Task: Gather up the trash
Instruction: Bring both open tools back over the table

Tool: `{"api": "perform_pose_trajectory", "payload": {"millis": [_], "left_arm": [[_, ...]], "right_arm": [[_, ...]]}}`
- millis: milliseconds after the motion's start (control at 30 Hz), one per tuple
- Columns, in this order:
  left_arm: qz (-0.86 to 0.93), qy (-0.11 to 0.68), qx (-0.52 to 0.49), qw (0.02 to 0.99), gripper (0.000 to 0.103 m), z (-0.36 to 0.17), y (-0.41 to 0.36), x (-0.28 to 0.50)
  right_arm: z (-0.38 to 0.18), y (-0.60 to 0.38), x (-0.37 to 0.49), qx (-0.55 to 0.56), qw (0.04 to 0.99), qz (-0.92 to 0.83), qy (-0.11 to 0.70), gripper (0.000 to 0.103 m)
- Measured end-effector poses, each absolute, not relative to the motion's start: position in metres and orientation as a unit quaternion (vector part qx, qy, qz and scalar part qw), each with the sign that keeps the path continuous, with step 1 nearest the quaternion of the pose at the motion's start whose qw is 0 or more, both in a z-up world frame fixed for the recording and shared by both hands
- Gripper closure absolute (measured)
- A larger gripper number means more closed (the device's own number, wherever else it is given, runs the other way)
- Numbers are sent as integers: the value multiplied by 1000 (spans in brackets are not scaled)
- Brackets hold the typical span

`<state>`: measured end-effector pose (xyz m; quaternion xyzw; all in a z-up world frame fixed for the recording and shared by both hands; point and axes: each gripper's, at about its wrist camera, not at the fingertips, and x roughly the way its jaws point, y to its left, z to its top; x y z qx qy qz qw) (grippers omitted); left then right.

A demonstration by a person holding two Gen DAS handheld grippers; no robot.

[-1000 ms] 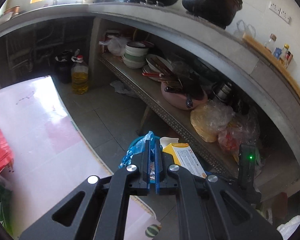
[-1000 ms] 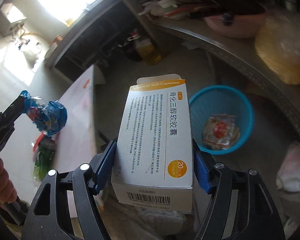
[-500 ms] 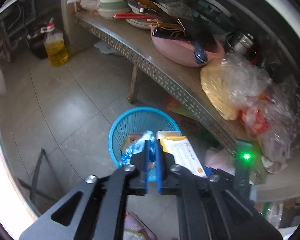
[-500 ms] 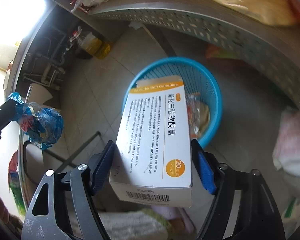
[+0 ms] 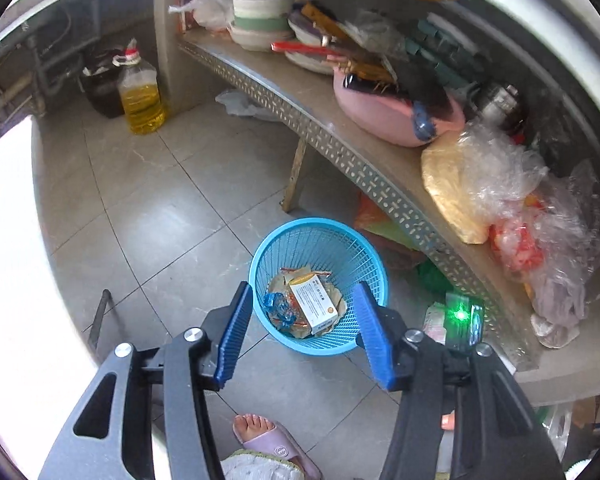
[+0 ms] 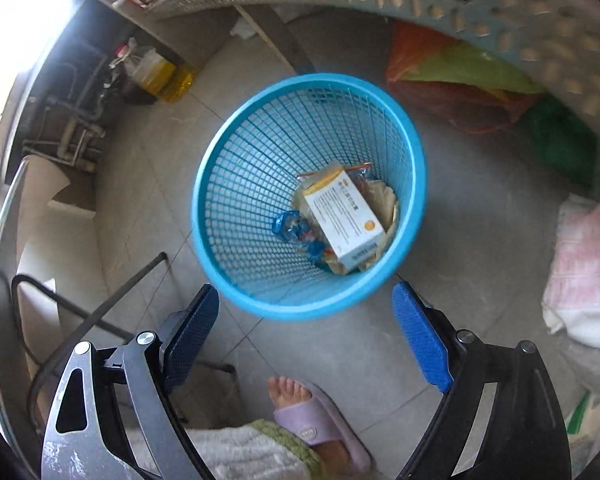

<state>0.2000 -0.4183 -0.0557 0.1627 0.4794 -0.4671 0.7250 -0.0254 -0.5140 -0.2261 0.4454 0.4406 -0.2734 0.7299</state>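
A blue mesh trash basket (image 5: 364, 252) (image 6: 260, 148) stands on the tiled floor below both grippers. Inside it lie a white and orange medicine box (image 5: 314, 306) (image 6: 342, 220), a crumpled blue wrapper (image 5: 276, 308) (image 6: 290, 226) and other wrappers. My left gripper (image 5: 304, 308) is open and empty above the basket. My right gripper (image 6: 306, 308) is open and empty above the basket's near rim.
A perforated metal shelf (image 5: 340, 148) with a pink basin (image 5: 392, 112), bowls and plastic bags runs to the right. An oil bottle (image 5: 140, 100) stands at the back. The person's foot in a purple slipper (image 5: 268, 440) (image 6: 312, 412) is near the basket. A bright table edge (image 5: 16, 280) is at left.
Both grippers opened over the basket. The blue wrapper left my left gripper and the medicine box left my right gripper; both now lie in the basket.
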Motion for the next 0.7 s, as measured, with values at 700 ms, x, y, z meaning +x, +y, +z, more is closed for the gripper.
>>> {"api": "perform_pose_trajectory", "payload": {"millis": [700], "left_arm": [[-399, 392, 22, 828, 28, 40, -173, 157]], "right_arm": [[-53, -382, 0, 266, 872, -159, 378, 8]]}}
